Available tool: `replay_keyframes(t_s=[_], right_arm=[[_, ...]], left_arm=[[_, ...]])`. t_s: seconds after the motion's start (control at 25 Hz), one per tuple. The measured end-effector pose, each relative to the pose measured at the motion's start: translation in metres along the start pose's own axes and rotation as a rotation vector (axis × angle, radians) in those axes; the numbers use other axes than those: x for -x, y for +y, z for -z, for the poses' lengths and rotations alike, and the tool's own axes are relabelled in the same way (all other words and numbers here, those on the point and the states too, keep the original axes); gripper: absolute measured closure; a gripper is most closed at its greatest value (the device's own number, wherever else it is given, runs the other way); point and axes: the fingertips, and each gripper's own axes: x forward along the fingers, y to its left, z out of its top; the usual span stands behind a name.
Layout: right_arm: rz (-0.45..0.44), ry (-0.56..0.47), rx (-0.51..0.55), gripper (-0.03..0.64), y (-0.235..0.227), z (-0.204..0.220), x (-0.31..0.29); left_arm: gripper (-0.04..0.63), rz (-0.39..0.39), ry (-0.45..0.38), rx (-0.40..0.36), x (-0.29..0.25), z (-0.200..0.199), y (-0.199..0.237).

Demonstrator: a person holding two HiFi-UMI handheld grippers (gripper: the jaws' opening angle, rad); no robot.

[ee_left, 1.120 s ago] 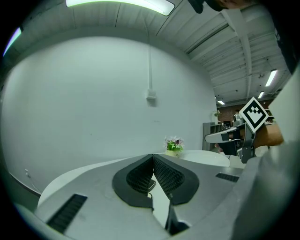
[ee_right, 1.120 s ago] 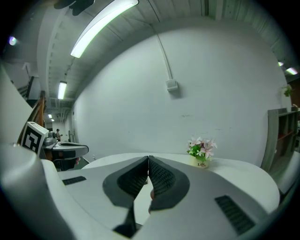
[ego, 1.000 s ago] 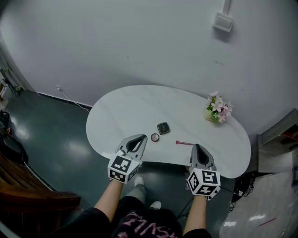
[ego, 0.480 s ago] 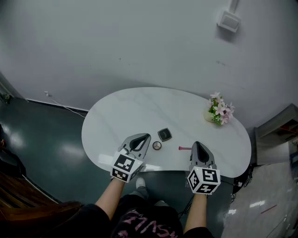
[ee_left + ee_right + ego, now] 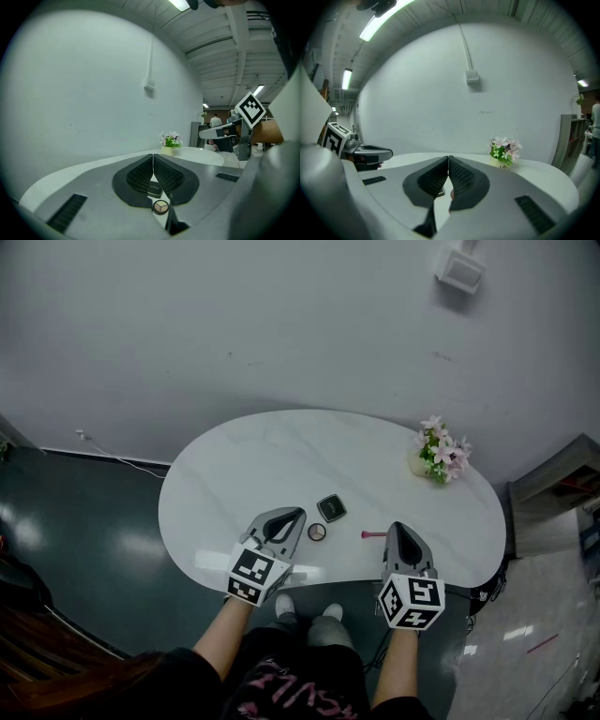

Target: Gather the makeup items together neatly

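Our left gripper (image 5: 153, 157) has its jaws pressed together with nothing between them. Our right gripper (image 5: 448, 159) is likewise closed and empty. Both hover at the near edge of the white kidney-shaped table (image 5: 262, 460). Just right of the left tips lies the small round makeup pan (image 5: 317, 532). Just beyond it is the black square compact (image 5: 330, 508), the two close but apart. The thin pink stick (image 5: 373, 534) lies further right, just beside the right gripper's tips. A pot of pink flowers (image 5: 438, 454) stands at the far right rim.

We judge the near edge to be the main risk. All three items sit close to it, and a nudge with closed tips could slide the pan or roll the stick off. The pan and compact are low and flat, so jaws brought down at an angle may skid over them.

The left gripper view shows the pan split into three shades, which the head view does not resolve. Only the head view shows plainly how the stick lies; the right gripper view gives a mere pinkish sliver below its jaws.
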Motion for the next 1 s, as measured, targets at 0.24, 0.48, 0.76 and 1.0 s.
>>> replay_keyframes(t_s=[0.24, 0.48, 0.76, 1.0], right_arm=[[0.009, 0.002, -0.008, 0.554, -0.008, 0.002, -0.006], [-0.021, 0.010, -0.018, 0.554, -0.013, 0.005, -0.026], [-0.080, 0.013, -0.004, 0.554, -0.019, 0.011, -0.051], [-0.090, 0.054, -0.027, 0.554, -0.033, 0.027, -0.068]], left_arm=[[0.581, 0.016, 0.013, -0.011, -0.011, 0.000, 0.001], [0.581, 0.008, 0.033, -0.017, -0.026, 0.002, 0.005], [0.581, -0.008, 0.082, -0.008, -0.050, 0.015, 0.010], [0.581, -0.019, 0.129, 0.008, -0.067, 0.030, 0.008]])
